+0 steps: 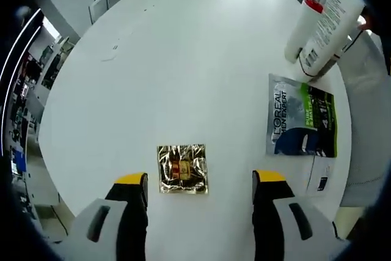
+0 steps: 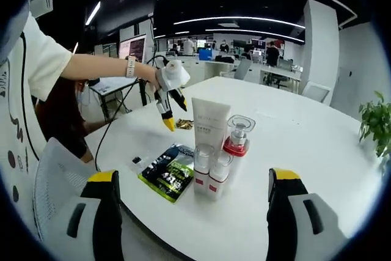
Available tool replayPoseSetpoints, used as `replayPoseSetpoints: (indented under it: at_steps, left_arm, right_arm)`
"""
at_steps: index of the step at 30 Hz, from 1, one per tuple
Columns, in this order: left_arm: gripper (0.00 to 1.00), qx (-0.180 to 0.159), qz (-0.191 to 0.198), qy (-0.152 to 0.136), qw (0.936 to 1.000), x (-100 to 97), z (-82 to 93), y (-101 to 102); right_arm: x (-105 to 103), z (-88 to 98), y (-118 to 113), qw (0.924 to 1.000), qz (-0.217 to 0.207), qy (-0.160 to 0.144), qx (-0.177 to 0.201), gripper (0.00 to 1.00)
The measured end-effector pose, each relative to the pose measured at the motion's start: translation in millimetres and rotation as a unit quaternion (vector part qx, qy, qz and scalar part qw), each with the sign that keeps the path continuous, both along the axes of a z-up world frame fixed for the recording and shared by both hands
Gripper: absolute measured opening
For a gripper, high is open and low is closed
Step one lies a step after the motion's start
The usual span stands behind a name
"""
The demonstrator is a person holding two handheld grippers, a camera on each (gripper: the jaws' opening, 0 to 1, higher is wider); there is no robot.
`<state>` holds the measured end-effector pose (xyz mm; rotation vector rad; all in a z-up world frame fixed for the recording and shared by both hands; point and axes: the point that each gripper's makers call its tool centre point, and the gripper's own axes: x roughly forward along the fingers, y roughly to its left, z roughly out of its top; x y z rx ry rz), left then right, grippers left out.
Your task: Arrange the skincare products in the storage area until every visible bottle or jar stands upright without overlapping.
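In the left gripper view a gold foil sachet [image 1: 182, 169] lies flat on the white round table [image 1: 183, 65], just ahead of my open left gripper [image 1: 200, 180]. A grey-green L'Oreal sachet [image 1: 300, 124] lies to its right. Beyond it stand a white tube [image 1: 333, 25] and a clear-capped bottle [image 1: 310, 10] with a red collar. In the right gripper view the white tube [image 2: 209, 125], the red-collared bottle [image 2: 237, 136] and two small red-based bottles [image 2: 211, 172] stand upright in a tight cluster ahead of my open right gripper [image 2: 194, 178]. The left gripper [image 2: 173, 113] hovers over the gold sachet [image 2: 183, 124].
The green sachet [image 2: 168, 172] lies near the table's edge beside a small card [image 2: 135, 161]. A person's arm [image 2: 98, 65] holds the left gripper. A grey chair [image 2: 55, 175] stands at the left. A potted plant [image 2: 376, 126] sits at the right.
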<state>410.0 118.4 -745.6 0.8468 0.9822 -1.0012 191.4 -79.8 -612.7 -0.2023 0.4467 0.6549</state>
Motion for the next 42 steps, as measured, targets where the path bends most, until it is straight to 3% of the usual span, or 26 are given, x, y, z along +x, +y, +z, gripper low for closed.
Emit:
replayPoseSetpoints:
  at_steps: [9, 13, 23, 27, 42]
  left_arm:
    - [0.60, 0.012, -0.008, 0.018, 0.9997, 3.6, -4.5, 5.0]
    - [0.60, 0.016, -0.010, 0.022, 0.9996, 10.4, -6.5, 7.3]
    - [0.64, 0.023, -0.016, 0.043, 0.9987, 6.0, -10.4, 2.7]
    - [0.60, 0.033, -0.020, 0.049, 0.9981, 8.7, -13.5, 3.3]
    - [0.60, 0.038, -0.003, 0.068, 0.9969, 22.0, -24.0, 11.0]
  right_arm:
    - [4.9, 6.3, -6.8, 0.9997, -0.016, -0.013, 0.013, 1.00]
    - [6.8, 6.7, -9.8, 0.9996, -0.020, -0.012, 0.014, 1.00]
    - [7.6, 9.4, -15.9, 0.9991, -0.034, -0.017, 0.022, 1.00]
    - [7.8, 6.4, -19.1, 0.9990, -0.039, -0.013, 0.020, 1.00]
    - [9.3, 9.8, -26.4, 0.9981, -0.053, -0.019, 0.024, 1.00]
